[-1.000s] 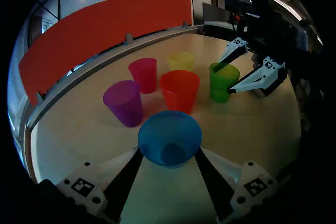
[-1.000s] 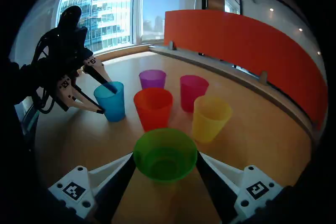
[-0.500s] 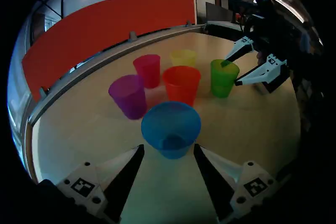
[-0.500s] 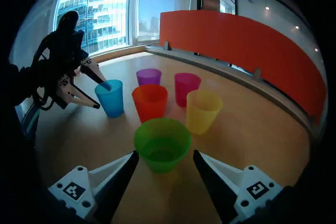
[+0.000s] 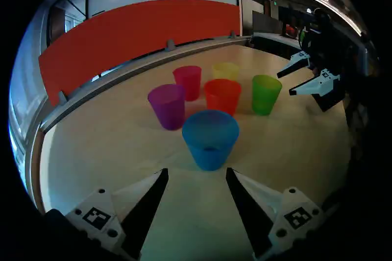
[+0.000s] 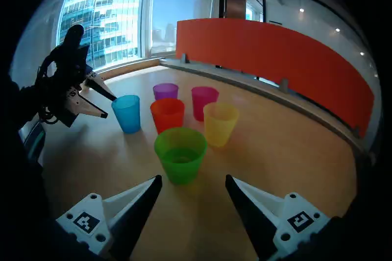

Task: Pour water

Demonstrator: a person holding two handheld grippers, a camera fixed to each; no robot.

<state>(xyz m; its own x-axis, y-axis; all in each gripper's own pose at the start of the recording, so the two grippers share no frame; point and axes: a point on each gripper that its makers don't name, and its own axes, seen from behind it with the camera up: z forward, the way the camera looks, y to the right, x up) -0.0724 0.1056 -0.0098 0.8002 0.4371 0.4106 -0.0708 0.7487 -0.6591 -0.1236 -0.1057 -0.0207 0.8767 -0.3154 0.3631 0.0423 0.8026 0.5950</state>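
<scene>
Several coloured plastic cups stand upright in a cluster on the wooden table [image 5: 112,148]. In the left gripper view the blue cup [image 5: 210,138] stands just ahead of my left gripper [image 5: 196,173], which is open and apart from it. Behind are the purple [image 5: 168,106], pink [image 5: 187,82], orange [image 5: 222,95], yellow [image 5: 226,71] and green [image 5: 266,93] cups. In the right gripper view the green cup [image 6: 180,154] stands free in front of my open right gripper [image 6: 192,178]. The blue cup [image 6: 127,112] is at the left, with the left gripper [image 6: 110,107] open beside it.
An orange panel [image 5: 132,31] runs along the table's far edge behind a low rail. Large windows [image 6: 117,21] sit beyond the table's corner. Bare tabletop [image 6: 294,148] lies around the cluster. The right gripper [image 5: 284,84] hangs open beside the green cup.
Both grippers have drawn back from the cups they were around. The blue and green cups now stand free on the table, farther from the fingers.
</scene>
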